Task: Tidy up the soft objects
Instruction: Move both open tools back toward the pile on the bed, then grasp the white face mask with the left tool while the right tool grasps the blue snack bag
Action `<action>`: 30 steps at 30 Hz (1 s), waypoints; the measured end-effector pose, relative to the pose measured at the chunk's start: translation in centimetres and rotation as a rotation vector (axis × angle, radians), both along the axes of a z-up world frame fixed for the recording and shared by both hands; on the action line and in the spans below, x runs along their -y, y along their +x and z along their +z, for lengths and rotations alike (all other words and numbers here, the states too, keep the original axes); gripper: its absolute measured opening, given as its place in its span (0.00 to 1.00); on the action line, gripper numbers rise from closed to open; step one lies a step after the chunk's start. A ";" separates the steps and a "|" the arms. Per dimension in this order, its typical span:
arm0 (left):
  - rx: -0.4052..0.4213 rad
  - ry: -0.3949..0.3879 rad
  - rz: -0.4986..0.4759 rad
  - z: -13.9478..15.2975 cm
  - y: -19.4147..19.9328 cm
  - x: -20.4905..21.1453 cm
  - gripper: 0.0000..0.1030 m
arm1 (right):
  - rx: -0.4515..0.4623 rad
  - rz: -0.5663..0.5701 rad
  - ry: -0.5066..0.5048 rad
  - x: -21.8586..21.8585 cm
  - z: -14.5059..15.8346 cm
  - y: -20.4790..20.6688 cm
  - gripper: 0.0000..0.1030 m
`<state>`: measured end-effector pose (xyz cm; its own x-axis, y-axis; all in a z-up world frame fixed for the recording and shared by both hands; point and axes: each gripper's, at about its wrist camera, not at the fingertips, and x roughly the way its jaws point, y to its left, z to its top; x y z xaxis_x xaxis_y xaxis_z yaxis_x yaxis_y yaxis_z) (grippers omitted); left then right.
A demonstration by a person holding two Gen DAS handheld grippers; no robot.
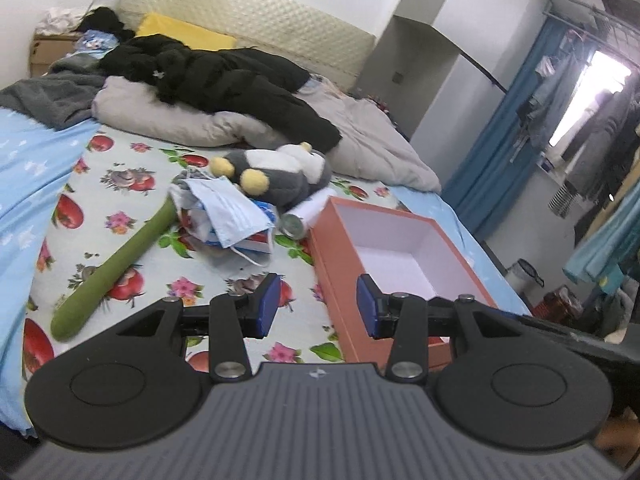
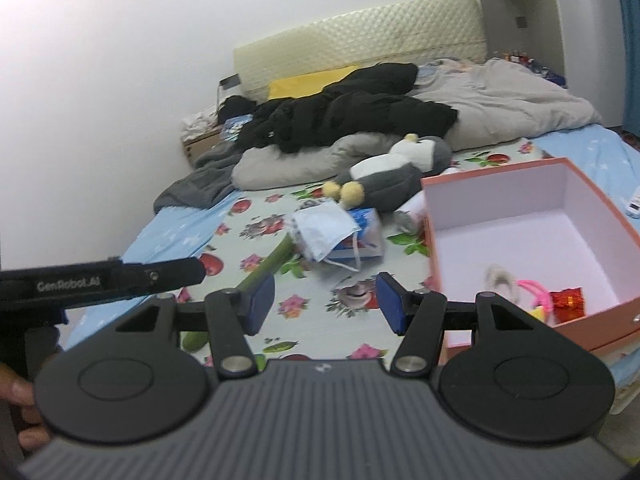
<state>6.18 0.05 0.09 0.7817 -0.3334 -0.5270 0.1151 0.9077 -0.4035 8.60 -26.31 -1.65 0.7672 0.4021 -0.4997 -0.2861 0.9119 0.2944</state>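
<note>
A grey and white plush penguin [image 1: 280, 174] [image 2: 394, 176] lies on the flowered bedsheet [image 1: 132, 184]. In front of it sit a blue face mask [image 1: 230, 210] [image 2: 324, 232] on a small packet and a white roll [image 1: 306, 216]. A long green plush stick [image 1: 116, 268] [image 2: 268, 264] lies to the left. An open orange box [image 1: 340, 280] [image 2: 532, 256] stands at the right, with small bright items in its near corner. My left gripper [image 1: 318, 306] is open above the sheet beside the box, nothing between its fingers. My right gripper [image 2: 326, 300] is open and empty too.
A black jacket [image 1: 224, 76] and grey duvet [image 1: 360, 136] are heaped at the head of the bed by a yellow pillow [image 1: 180, 32]. The left gripper's body [image 2: 100, 280] crosses the right wrist view at left. Blue curtains and hanging clothes [image 1: 580, 120] fill the right.
</note>
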 end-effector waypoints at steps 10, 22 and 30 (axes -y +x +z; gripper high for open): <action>-0.050 -0.038 0.073 -3.6 3.5 -2.6 0.46 | -0.070 0.043 0.004 -2.9 -2.3 3.6 0.57; -0.098 -0.104 0.138 -9.5 12.3 -5.9 0.46 | -0.126 0.031 -0.011 -5.0 -5.9 11.5 0.57; -0.151 -0.244 0.152 -14.2 18.5 -5.7 0.50 | -0.142 -0.055 0.046 -5.2 -7.4 19.0 0.57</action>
